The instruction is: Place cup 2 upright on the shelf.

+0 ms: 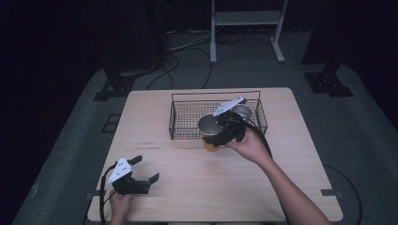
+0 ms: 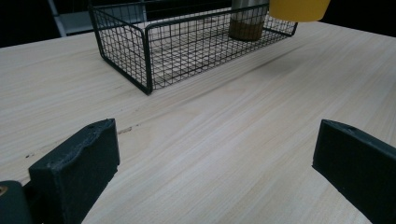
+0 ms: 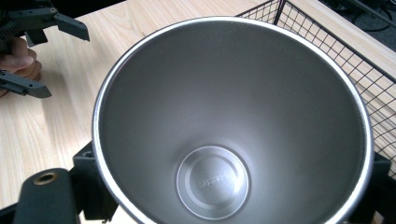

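The right gripper (image 1: 224, 132) clasps a yellow cup (image 1: 209, 132) with a steel inside, held clear of the table (image 1: 225, 187) at the near wall of the wire basket (image 1: 183, 125). The left gripper (image 1: 145, 169) rests near the table's front corner, jaws spread with nothing between them.

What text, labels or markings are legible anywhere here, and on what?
None can be read.
Embossed mark on the inside bottom of the yellow cup: one short line of raised characters, too blurred to read.
White plate on the left gripper: a few dark dots, no letters.
Wire basket, second cup in it, table: no markings.
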{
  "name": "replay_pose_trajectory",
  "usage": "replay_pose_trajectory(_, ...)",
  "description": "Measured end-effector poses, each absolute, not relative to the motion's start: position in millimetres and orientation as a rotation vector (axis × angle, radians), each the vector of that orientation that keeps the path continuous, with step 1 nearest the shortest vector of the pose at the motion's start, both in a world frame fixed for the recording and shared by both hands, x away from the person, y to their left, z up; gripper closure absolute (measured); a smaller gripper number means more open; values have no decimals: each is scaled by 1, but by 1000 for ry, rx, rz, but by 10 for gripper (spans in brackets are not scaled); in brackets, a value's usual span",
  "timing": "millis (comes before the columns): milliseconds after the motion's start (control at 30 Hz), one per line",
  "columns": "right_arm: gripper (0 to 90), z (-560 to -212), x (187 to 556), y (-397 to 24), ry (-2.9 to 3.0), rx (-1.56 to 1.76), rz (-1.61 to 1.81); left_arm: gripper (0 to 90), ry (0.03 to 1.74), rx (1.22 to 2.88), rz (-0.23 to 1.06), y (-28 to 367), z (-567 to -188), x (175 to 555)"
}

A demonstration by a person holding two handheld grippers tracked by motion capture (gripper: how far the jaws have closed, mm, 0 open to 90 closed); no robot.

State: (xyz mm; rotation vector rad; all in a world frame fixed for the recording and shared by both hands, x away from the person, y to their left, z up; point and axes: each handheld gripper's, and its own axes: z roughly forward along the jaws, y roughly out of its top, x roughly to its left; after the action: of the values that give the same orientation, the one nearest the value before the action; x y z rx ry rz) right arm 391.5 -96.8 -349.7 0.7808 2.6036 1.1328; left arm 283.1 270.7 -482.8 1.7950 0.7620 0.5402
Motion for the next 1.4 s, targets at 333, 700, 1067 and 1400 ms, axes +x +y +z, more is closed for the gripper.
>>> replay_pose_trajectory(333,142,-339,400,-91,2598,780,1157,0,761,1793,540,271,-483,283)
replay_pose_trajectory(700,142,-330,410,-87,2593,776,1168,0,758,1794,541,270,-483,283)
replay_pose_trajectory(1067,142,-323,428,-82,2591,801,1155,0,759,1793,539,270,-483,283)
replay_pose_trajectory(1400,142,-316,442,-78,2585,821,1153,0,756,1794,541,271,-483,283)
